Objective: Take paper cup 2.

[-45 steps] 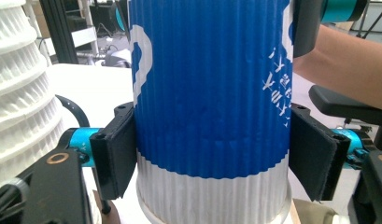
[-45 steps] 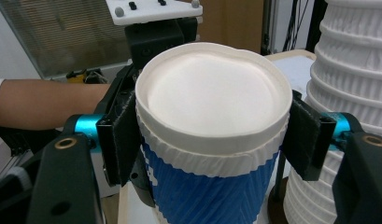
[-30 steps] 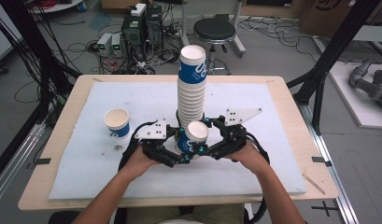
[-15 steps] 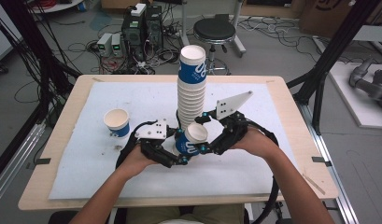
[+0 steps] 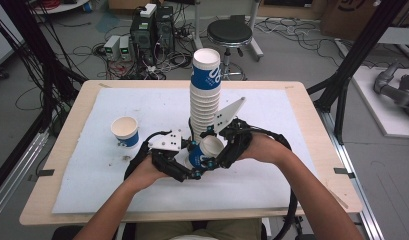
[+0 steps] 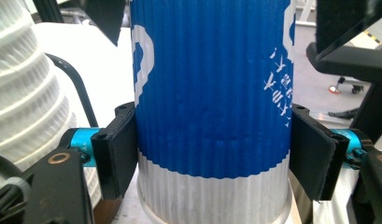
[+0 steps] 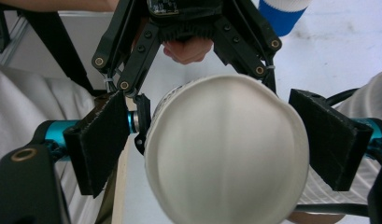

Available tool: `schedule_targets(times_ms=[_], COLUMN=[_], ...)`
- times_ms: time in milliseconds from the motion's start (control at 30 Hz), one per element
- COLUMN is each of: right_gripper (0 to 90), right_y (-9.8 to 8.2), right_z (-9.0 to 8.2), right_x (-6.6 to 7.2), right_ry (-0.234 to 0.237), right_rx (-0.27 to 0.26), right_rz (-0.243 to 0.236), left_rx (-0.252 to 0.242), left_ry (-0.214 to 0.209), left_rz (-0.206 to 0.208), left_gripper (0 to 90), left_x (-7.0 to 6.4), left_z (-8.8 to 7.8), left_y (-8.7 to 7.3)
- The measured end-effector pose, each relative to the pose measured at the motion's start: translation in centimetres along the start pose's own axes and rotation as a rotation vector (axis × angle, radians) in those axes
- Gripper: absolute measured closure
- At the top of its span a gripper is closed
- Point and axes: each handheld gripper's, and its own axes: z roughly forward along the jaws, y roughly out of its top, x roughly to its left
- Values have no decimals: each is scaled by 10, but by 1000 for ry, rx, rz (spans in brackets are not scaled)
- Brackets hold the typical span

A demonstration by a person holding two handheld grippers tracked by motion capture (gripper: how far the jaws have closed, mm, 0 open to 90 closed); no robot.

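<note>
From above, a person holds one blue and white paper cup (image 5: 206, 152) between two claws, just in front of a tall stack of paper cups (image 5: 206, 95) on the white-covered surface (image 5: 292, 125). The left claw (image 5: 184, 167) comes at the cup from the left, and the right claw (image 5: 219, 152) comes from the right. Another single cup (image 5: 125, 131) stands well apart on the left. In the left gripper view, the left claw (image 6: 212, 154) pinches the ribbed blue cup (image 6: 212, 116), with a black pad pressed on each side of it. In the right gripper view, the cup's open white mouth (image 7: 226, 149) faces the camera and looks a bit squashed. The right claw (image 7: 221, 144) is spread around the rim, and its pads do not seem to touch. It looks like the two claws are working on one cup together. To do it well, I think the left claw should squeeze softly so the cup does not crush, and the right claw should close slowly on the rim.
</note>
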Motion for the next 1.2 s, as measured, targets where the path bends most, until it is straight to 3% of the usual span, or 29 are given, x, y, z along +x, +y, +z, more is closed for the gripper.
schedule_targets(times_ms=[133, 200, 400, 667, 800, 900, 967, 1000, 1167, 1200], right_gripper=[163, 211, 281, 303, 304, 303, 303, 303, 301, 301], right_y=[-2, -3, -3, -3, -4, -6, -8, -9, -20, -26], right_z=[3, 3, 4, 5, 1, -1, -2, -3, -7, -9], right_x=[-2, -3, -3, -3, -4, -2, -1, -1, -2, -3], right_ry=[14, 17, 41, 49, 54, 59, 53, 44, 25, 3], right_rx=[39, 59, 79, 102, 82, 72, 67, 61, 6, -7], right_rz=[0, 8, -11, 4, 15, 21, 20, 21, 52, 63], left_rx=[30, 37, 51, 62, 42, 18, 3, -7, -55, -78], left_ry=[-8, -12, -11, -22, -25, -50, -29, -17, 0, 6], left_rz=[4, 8, 11, 16, 11, -15, -32, -48, -52, -54], left_gripper=[258, 258, 258, 264, 247, 218, 139, 131, 115, 115], left_x=[-1, -1, -1, -2, -1, -1, 0, 1, 4, 5], left_z=[2, 2, 3, 4, 3, 2, 2, 2, -5, -7], left_y=[-1, -1, -1, -1, 0, -1, -2, -2, -3, -3])
